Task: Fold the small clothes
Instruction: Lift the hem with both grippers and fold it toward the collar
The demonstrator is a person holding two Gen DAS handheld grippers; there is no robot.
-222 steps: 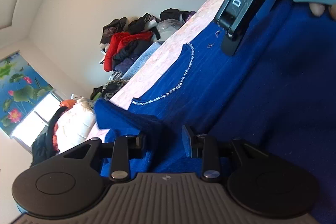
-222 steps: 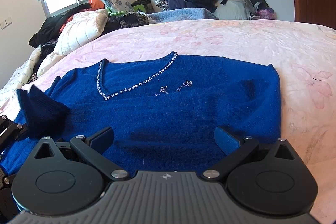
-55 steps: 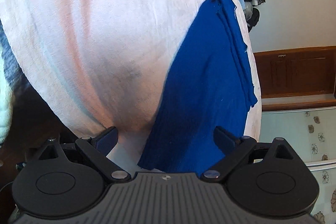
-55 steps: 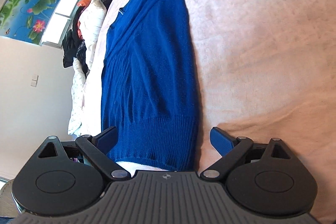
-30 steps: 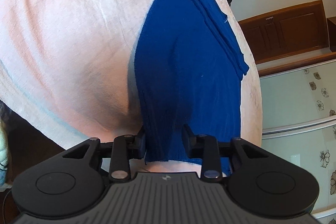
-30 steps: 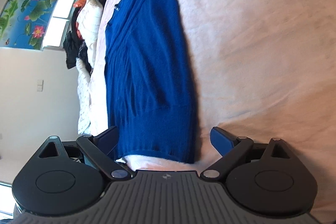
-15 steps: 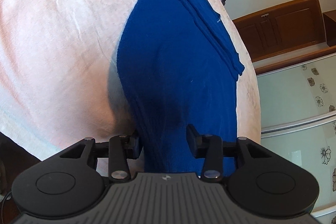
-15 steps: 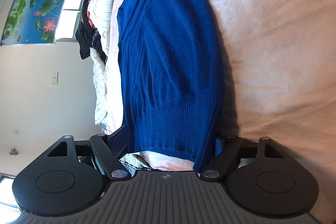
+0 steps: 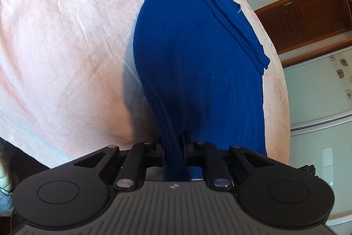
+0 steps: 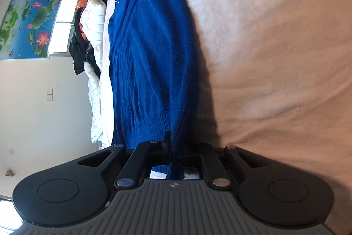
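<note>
A blue knitted sweater (image 9: 198, 54) lies folded lengthwise on the pink bed sheet (image 9: 66, 36), with its sleeves folded in on top. My left gripper (image 9: 175, 147) is shut on the sweater's ribbed bottom hem at one corner. In the right wrist view the same sweater (image 10: 149, 47) stretches away toward the neckline. My right gripper (image 10: 175, 147) is shut on the hem at the other corner. Both corners are pinched and bunched between the fingers.
The bed sheet (image 10: 275, 36) spreads wide beside the sweater. White pillows and a heap of dark clothes (image 10: 88, 36) lie at the head of the bed under a window with a lotus blind (image 10: 28, 23). A wooden door (image 9: 308, 12) and a glass wardrobe (image 9: 319, 91) stand past the bed.
Both grippers have closed on the sweater's bottom hem: half a second ago the fingers were still apart around it, now they pinch the cloth. The hem is bunched and lifted slightly.
</note>
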